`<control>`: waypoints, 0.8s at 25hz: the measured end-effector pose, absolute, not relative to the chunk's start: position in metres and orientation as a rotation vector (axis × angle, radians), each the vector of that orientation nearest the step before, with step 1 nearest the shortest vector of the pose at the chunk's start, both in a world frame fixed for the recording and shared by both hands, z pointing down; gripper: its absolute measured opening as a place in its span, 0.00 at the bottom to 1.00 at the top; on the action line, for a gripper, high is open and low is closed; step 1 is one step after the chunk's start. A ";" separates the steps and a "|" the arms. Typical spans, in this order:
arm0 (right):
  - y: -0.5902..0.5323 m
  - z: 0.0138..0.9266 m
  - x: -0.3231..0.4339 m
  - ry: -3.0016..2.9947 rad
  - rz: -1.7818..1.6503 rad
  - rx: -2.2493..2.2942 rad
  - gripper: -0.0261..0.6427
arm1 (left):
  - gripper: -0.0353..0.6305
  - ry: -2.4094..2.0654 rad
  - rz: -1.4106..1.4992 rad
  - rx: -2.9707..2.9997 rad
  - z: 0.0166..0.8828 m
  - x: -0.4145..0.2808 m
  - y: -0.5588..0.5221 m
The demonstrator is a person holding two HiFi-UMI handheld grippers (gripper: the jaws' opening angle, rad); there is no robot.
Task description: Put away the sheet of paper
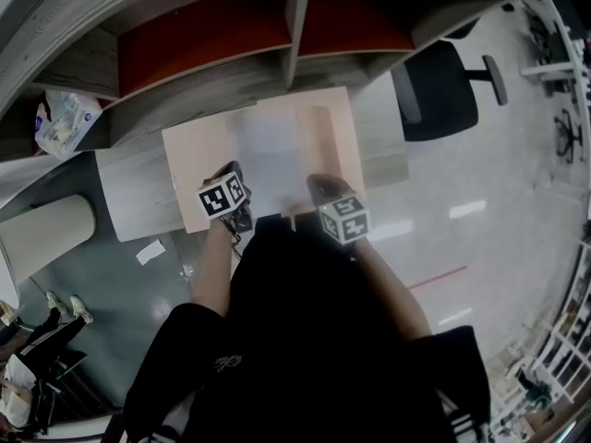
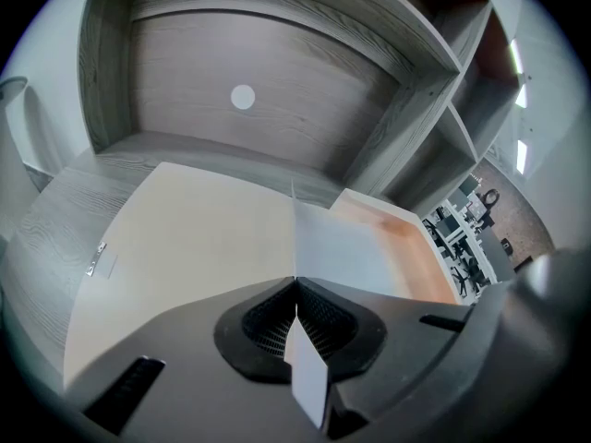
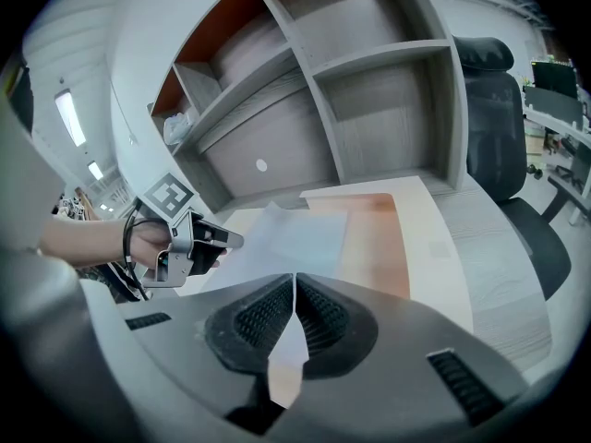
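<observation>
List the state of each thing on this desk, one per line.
Paper: gripped at its near edge by both grippers, spread over the tray.
Left gripper: jaws shut on the paper.
Right gripper: jaws shut on the paper.
Tray: flat on the desk, open-topped.
Chair: unoccupied, at the desk's right.

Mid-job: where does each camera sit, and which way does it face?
Head view: on the person's head, looking steeply down at the desk; shows forearms, left gripper, right gripper.
Left gripper view: on the left gripper, facing the shelving; no body shows.
Right gripper view: on the right gripper, facing the shelving; shows the left hand.
Shared: all show the sheet of paper both grippers pinch.
</observation>
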State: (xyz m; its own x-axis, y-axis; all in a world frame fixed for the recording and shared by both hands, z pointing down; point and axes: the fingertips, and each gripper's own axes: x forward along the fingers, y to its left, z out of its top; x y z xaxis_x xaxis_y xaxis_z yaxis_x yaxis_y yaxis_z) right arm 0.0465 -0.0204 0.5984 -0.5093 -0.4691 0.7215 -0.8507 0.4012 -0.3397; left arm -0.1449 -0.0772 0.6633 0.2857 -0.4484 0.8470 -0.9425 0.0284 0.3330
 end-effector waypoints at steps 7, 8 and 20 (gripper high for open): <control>-0.023 0.598 0.045 -2.142 0.948 1.101 0.08 | 0.12 -1.335 0.632 1.575 0.661 -0.151 -0.081; -0.023 0.598 0.044 -2.143 0.948 1.097 0.08 | 0.12 -1.335 0.632 1.576 0.661 -0.151 -0.081; -0.027 0.597 0.033 -2.159 0.949 1.066 0.08 | 0.12 -1.308 0.699 1.613 0.664 -0.153 -0.067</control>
State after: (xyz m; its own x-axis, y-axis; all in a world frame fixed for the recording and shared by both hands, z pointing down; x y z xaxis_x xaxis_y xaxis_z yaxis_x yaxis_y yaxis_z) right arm 0.0333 -0.0265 0.5975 -0.5368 -0.4433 0.7179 -0.8286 0.4374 -0.3495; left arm -0.1535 -0.0666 0.6641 0.2759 -0.4354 0.8569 -0.9544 -0.0182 0.2981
